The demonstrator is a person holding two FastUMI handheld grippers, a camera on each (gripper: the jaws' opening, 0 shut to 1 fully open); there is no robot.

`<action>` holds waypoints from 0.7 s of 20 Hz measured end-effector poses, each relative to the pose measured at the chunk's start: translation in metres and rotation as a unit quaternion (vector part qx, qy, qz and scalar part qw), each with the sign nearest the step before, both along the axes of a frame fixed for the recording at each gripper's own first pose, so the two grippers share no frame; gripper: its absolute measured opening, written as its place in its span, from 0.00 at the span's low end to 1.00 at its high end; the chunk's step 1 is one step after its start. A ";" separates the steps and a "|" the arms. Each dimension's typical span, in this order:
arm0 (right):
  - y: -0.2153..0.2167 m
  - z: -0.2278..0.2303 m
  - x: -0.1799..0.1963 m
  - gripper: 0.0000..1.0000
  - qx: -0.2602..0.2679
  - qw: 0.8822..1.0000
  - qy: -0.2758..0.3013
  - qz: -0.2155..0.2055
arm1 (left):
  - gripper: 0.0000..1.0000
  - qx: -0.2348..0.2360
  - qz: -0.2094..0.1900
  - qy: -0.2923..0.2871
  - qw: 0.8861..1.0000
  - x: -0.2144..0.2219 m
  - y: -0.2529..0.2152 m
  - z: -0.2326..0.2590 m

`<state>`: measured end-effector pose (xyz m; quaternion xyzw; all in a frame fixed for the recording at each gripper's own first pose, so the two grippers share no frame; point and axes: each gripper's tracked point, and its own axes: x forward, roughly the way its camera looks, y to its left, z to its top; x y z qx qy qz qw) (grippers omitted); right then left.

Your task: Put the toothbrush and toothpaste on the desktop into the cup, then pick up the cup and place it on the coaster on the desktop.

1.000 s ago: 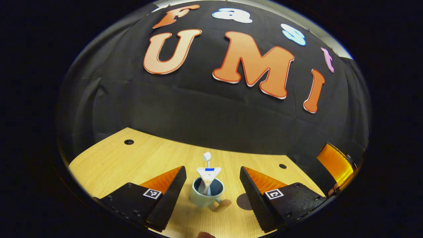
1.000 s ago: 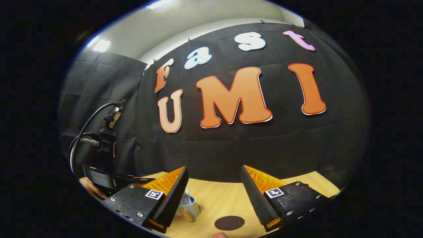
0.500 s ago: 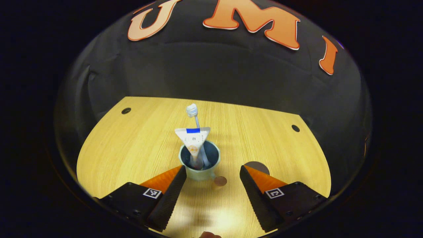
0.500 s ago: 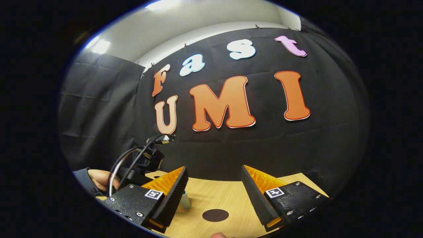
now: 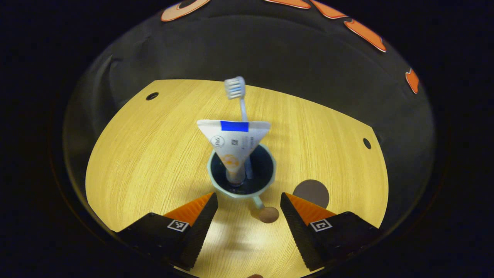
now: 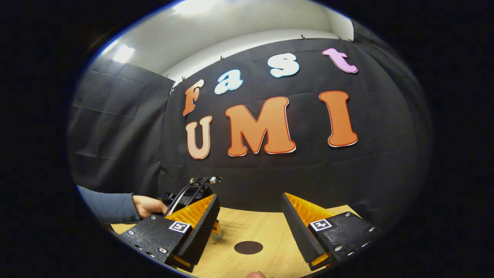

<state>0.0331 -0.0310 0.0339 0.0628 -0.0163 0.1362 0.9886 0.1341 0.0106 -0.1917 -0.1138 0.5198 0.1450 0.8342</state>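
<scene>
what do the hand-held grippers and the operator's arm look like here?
Each hand-held gripper, left and right, has two wedge-shaped fingers with ribbed inner faces on black screw-studded blocks carrying square black-and-white markers. Black cables loop over the left one; its holder wears a blue-grey sleeve.

The worktop [image 5: 146, 154] is of light wood with small round holes near its far corners. On it stands the cup [image 5: 242, 185], and near it, apart, lies the flat dark round coaster [image 5: 311, 192].

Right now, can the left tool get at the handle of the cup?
Probably yes. The left tool is open above the cup, and the handle points toward the gap between its fingers. The toothpaste and toothbrush stand farther back, clear of the handle.
</scene>
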 end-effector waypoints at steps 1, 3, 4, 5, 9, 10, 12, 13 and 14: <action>-0.003 0.001 0.000 0.96 0.004 1.000 -0.003 -0.002 | 0.97 0.003 0.010 0.001 1.000 0.001 0.005 -0.003; -0.009 0.002 0.000 0.96 0.021 1.000 -0.003 -0.005 | 1.00 0.011 0.014 0.010 1.000 0.002 0.009 -0.007; -0.013 0.001 0.000 0.96 0.030 1.000 -0.002 -0.007 | 0.98 0.013 0.011 0.017 1.000 0.002 0.009 -0.009; -0.016 0.000 -0.001 0.96 0.037 0.999 0.000 -0.008 | 0.97 0.013 0.009 0.024 1.000 0.002 0.006 -0.009; -0.022 -0.007 0.001 0.97 0.041 0.999 0.004 -0.017 | 0.60 0.027 -0.008 0.052 0.998 -0.007 0.001 -0.017; -0.023 -0.009 0.001 0.97 0.038 0.999 0.007 -0.019 | 0.67 0.035 -0.014 0.060 0.997 -0.008 0.001 -0.016; -0.019 -0.013 0.001 0.97 0.038 0.999 0.014 -0.016 | 0.50 0.047 -0.013 0.067 0.997 -0.010 0.005 -0.014; -0.017 -0.013 0.000 0.97 0.038 0.999 0.016 -0.013 | 0.38 0.045 -0.013 0.065 0.997 -0.008 0.005 -0.011; -0.015 -0.014 -0.002 0.97 0.036 0.999 0.015 -0.010 | 0.26 0.044 -0.020 0.067 0.997 -0.005 0.005 -0.013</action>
